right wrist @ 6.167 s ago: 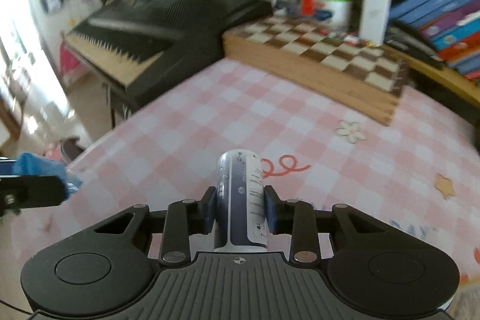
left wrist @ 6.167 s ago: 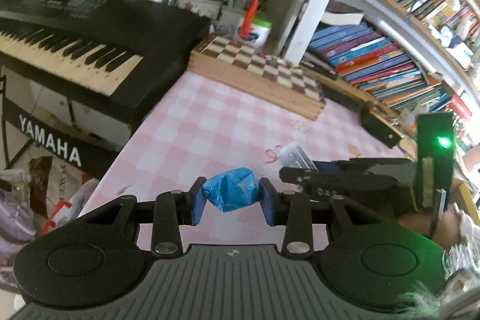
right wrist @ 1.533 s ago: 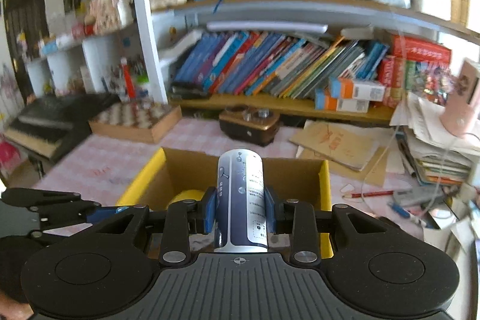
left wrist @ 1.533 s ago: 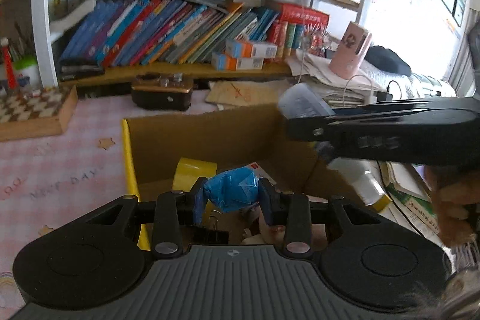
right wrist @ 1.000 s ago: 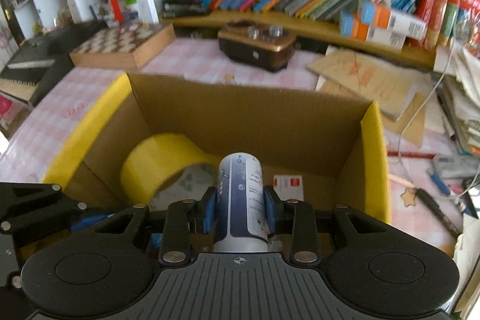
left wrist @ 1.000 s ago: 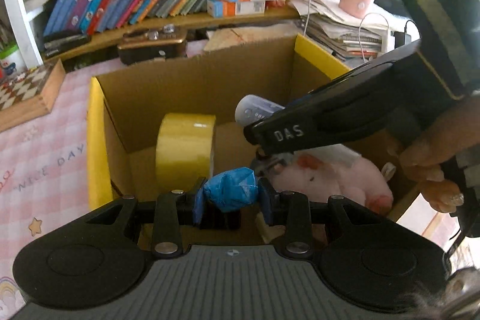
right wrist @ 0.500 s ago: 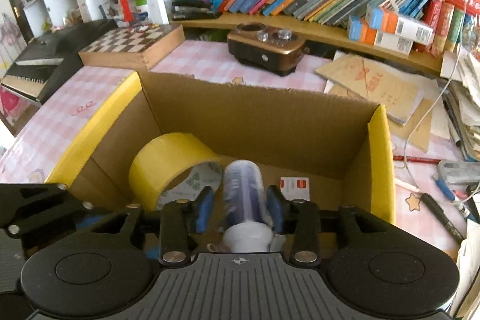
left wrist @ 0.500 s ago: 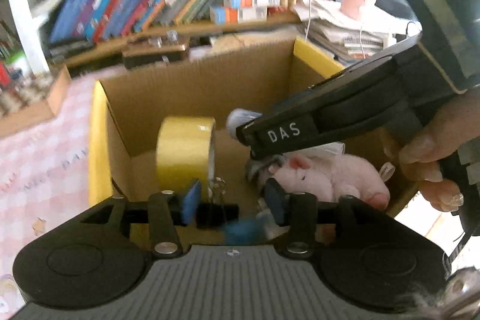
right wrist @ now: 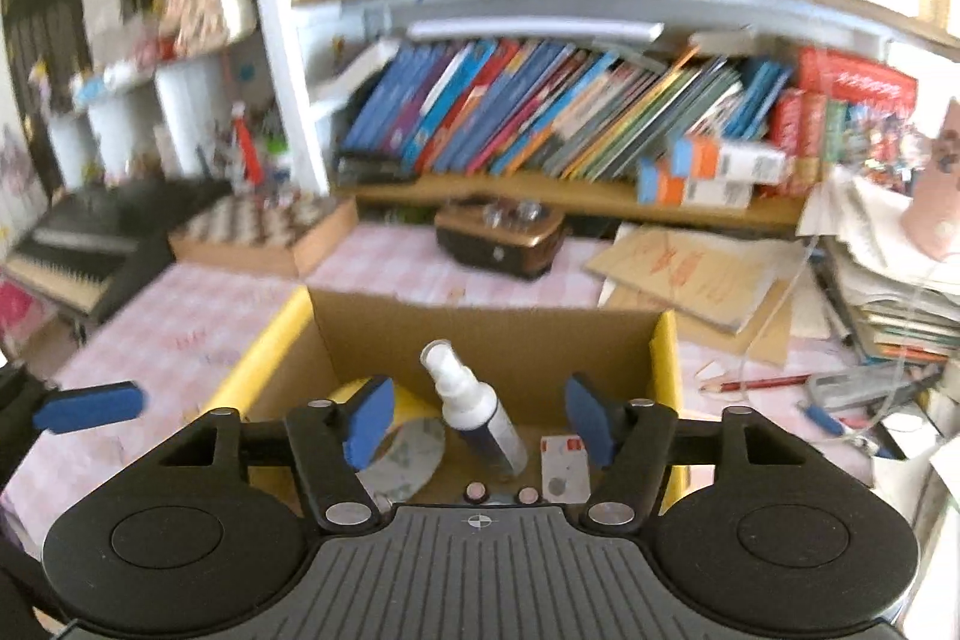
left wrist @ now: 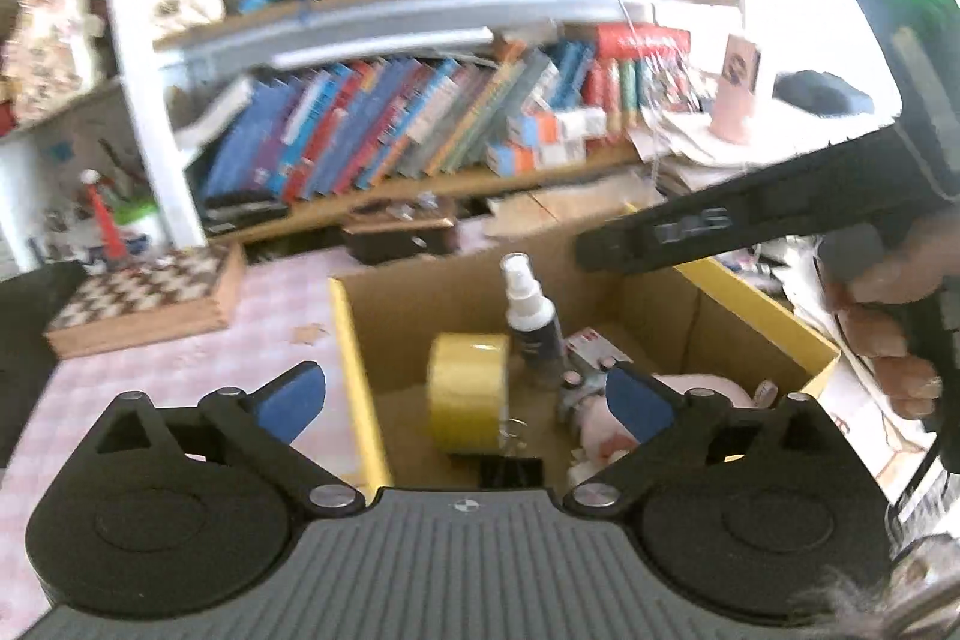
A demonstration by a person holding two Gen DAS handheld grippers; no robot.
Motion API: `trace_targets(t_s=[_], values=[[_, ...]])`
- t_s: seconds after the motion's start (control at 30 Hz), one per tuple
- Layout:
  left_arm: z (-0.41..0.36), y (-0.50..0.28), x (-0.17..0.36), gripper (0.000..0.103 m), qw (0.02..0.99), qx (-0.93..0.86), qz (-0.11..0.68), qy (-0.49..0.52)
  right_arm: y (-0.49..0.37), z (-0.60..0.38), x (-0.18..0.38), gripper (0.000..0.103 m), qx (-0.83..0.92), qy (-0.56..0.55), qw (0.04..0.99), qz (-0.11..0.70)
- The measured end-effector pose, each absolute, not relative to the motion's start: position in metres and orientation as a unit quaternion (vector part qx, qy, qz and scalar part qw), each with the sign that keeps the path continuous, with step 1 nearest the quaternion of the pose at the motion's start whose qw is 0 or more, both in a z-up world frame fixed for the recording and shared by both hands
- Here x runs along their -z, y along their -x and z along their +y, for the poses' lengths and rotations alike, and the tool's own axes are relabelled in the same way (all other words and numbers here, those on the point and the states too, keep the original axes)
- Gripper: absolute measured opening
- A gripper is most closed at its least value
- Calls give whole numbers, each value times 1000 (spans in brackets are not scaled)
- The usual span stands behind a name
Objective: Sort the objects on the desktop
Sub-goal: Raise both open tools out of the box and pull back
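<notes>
Left wrist view: left gripper hangs over a cardboard box, its jaws opening wide with nothing between them. Right gripper is also opening, empty, above a spray bottle lying inside the box. Best to lift both clear without snagging the box walls. Only the left view shows the yellow tape roll and pink plush toy; only the right view shows a pencil on the table to the right.

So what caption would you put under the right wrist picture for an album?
Right claw opening, nothing between its pads, above a cardboard box holding a spray bottle and yellow tape roll.
</notes>
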State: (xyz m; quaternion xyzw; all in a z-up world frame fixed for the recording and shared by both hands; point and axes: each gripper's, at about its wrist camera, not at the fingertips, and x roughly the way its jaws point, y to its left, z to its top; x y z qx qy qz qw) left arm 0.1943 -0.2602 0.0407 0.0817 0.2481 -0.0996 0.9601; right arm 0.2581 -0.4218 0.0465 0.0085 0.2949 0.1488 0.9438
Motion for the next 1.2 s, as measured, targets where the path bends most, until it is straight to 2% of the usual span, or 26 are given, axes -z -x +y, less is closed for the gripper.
trace_targets(t_s=[0.47, 0.93, 1.2], values=[[-171, -112, -75, 103, 979, 21, 200, -18, -161, -408, -74, 83, -98, -18, 969, 225], [-120, -22, -64, 103, 981, 0, 194, -3, -62, -350, -52, 87, -59, -24, 966, 249], [-98, 16, -48, 103, 974, -10, 225, 0, -12, -321, -43, 91, -41, -25, 966, 255]])
